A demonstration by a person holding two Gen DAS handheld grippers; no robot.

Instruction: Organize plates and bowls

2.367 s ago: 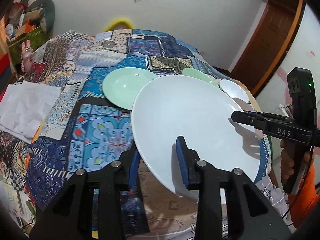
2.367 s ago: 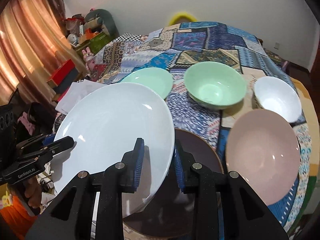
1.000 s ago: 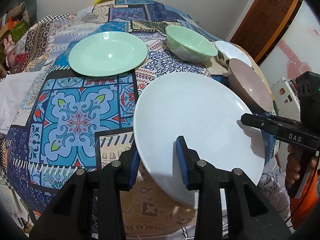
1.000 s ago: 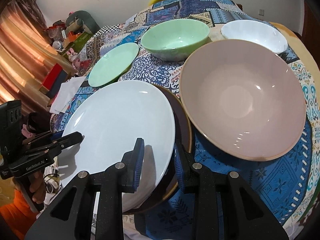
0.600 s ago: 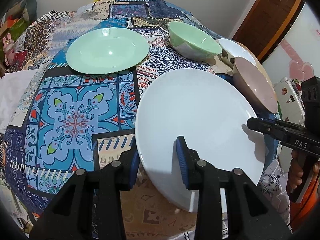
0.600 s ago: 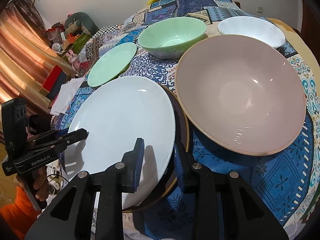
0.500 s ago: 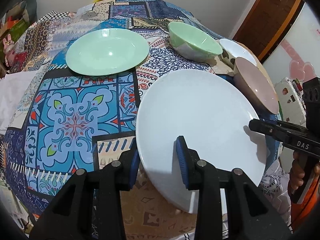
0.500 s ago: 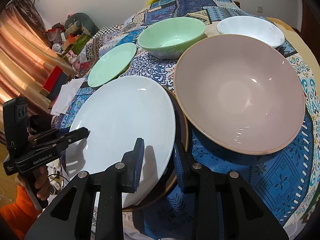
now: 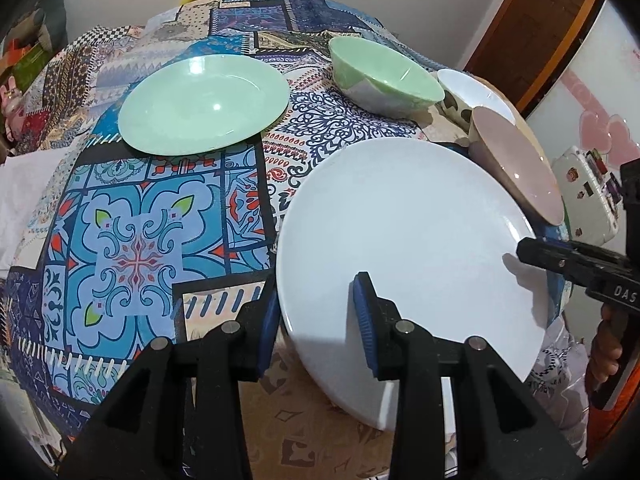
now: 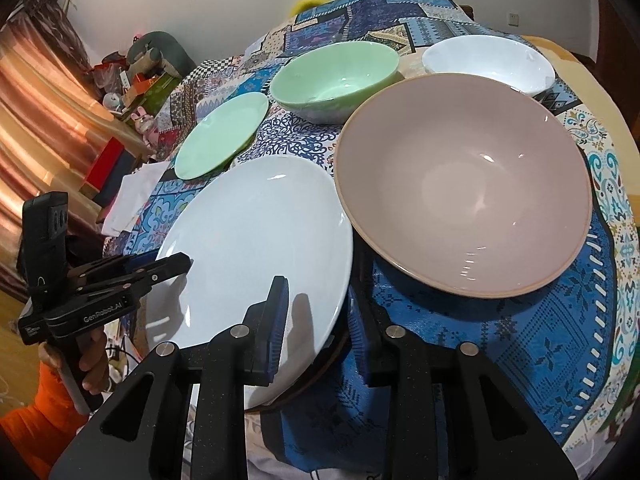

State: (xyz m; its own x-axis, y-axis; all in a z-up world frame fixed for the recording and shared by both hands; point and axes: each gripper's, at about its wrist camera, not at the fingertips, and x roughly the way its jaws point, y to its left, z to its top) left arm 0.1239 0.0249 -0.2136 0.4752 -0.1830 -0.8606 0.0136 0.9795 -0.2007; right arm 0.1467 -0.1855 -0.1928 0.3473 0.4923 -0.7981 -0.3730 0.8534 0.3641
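White plate point(image 9: 408, 240) lowered nearer table since earlier; left gripper point(image 9: 316, 320), right gripper point(image 10: 316, 320) each clamp opposite rim. Glazed, slippery, breakable; rim hold correct.

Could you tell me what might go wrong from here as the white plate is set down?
The large white plate is pinched only at its rim by the left claw and right claw, so it could slip. Its far edge sits close to the big pink bowl and might knock it.
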